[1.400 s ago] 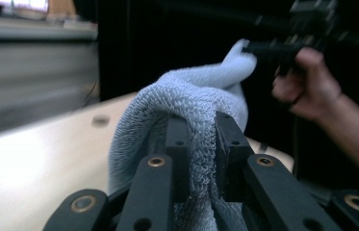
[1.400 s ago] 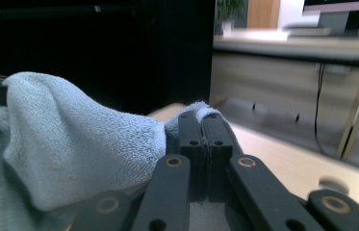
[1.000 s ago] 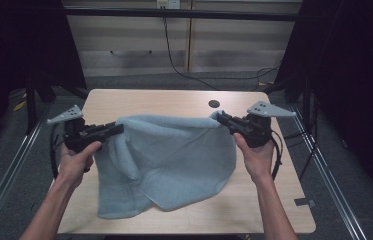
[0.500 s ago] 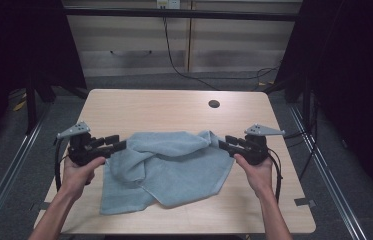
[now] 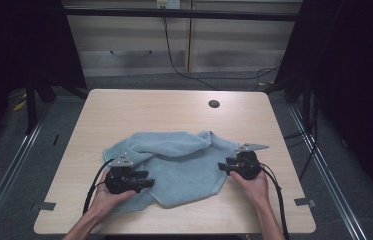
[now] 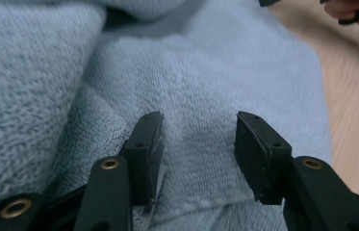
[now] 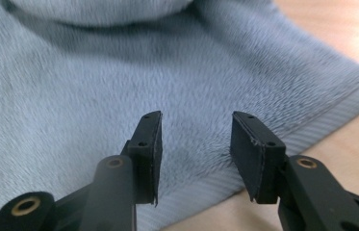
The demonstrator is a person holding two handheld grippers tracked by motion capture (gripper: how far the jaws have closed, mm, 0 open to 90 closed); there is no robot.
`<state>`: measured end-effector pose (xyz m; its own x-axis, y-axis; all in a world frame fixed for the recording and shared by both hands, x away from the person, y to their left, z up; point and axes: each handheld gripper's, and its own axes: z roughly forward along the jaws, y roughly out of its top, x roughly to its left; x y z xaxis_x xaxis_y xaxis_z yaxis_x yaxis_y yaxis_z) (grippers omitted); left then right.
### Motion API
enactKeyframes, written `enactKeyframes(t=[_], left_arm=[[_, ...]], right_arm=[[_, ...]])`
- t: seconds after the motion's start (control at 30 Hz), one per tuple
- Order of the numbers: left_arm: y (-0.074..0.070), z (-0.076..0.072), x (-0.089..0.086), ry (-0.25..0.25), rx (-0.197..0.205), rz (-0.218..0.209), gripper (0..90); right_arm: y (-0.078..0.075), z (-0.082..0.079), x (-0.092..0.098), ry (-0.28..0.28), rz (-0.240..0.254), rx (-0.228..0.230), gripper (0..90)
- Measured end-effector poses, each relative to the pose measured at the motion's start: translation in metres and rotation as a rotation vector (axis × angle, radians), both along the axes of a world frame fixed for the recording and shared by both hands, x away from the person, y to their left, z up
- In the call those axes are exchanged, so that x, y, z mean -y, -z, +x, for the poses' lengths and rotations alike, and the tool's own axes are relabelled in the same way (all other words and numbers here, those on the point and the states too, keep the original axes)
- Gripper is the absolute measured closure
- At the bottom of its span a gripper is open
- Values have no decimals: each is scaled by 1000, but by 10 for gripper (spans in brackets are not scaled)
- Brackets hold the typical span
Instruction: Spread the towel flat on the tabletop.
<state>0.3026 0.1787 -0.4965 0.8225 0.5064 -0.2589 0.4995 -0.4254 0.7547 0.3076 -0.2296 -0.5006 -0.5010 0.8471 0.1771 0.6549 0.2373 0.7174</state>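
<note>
Towels: one light blue towel (image 5: 174, 165) is counted, lying rumpled and partly folded over itself on the near half of the table (image 5: 174, 107).
Towel position: it is spread between the two hands, with a raised fold along its far edge and a hemmed border seen at its right side in the right gripper view.
Grippers: two are counted, one held in each hand.
Left gripper (image 5: 146, 184): it is seen low over the towel's near-left part; its jaws have just been opening and are parted with a clear gap. In the left gripper view (image 6: 198, 144) terry cloth lies under and between the jaws, but the pads are not pressed on it.
Right gripper (image 5: 222, 167): it is placed at the towel's right edge; its jaws have just been opening further and stand apart. In the right gripper view (image 7: 196, 144) the towel's border passes below the gap, and nothing is clamped.
Hands: two are counted, both entering from the near edge.
Table holes: one dark round hole (image 5: 214, 104) is seen near the far right, well apart from the towel.
</note>
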Motion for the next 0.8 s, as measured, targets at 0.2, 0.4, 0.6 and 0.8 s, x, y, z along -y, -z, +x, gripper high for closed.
enactKeyframes(t=[0.2,0.4,0.6,0.8], left_arm=[[5,3,0,24,33,14,562],[7,10,-17,15,22,7,588],[8,7,-50,-5,20,21,603],[-5,-7,-59,-49,35,-10,579]], right_arm=[[3,-18,-9,-49,2,-6,552],[4,-48,-16,-102,34,-4,576],[3,-85,-36,-201,69,-33,593],[0,-103,-63,-285,85,-25,588]])
